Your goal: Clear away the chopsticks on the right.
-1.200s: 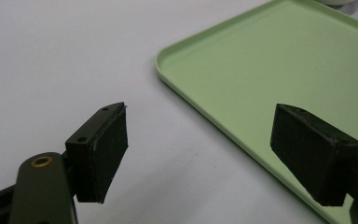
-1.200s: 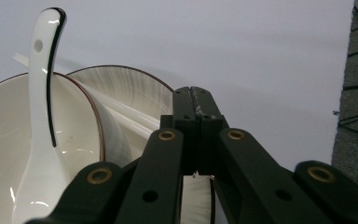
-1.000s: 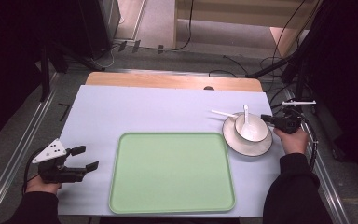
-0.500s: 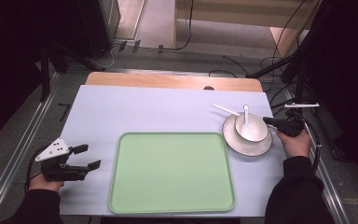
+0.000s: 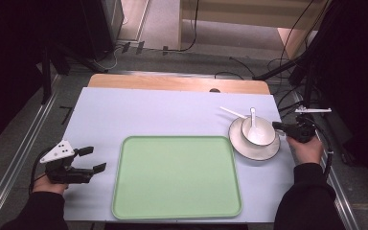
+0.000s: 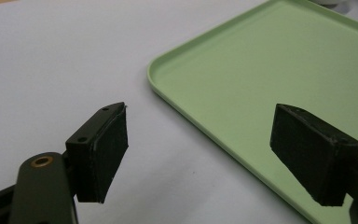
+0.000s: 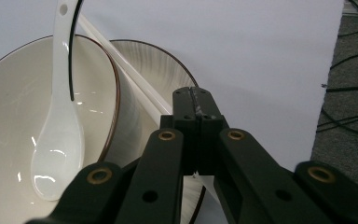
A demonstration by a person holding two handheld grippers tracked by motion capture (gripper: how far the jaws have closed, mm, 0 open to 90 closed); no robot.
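From above, the right gripper (image 5: pixel 283 127) sits at the plate's (image 5: pixel 254 149) right rim, bowl (image 5: pixel 258 132) and spoon (image 5: pixel 254 125) on it; the left gripper (image 5: pixel 88 159) hovers beside the green tray (image 5: pixel 177 177). Left gripper view: jaws wide apart over the worktop (image 6: pixel 51 60). Right gripper view: jaws pressed together above the plate (image 7: pixel 161 63), beside a chopstick (image 7: pixel 135 91).

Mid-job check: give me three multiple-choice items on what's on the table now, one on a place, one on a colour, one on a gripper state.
1. Where does the white spoon lie?
A. on the tray
B. in the bowl
C. on the bare table

2. What colour is the tray?
A. light green
B. blue
C. red

3. How do the left gripper fingers stand?
A. pressed together
B. shut on the spoon
C. apart, nothing between them

Answers:
1. B: its scoop rests inside the bowl on the plate.
2. A: pale green throughout.
3. C: the left gripper view shows a wide gap over the table.
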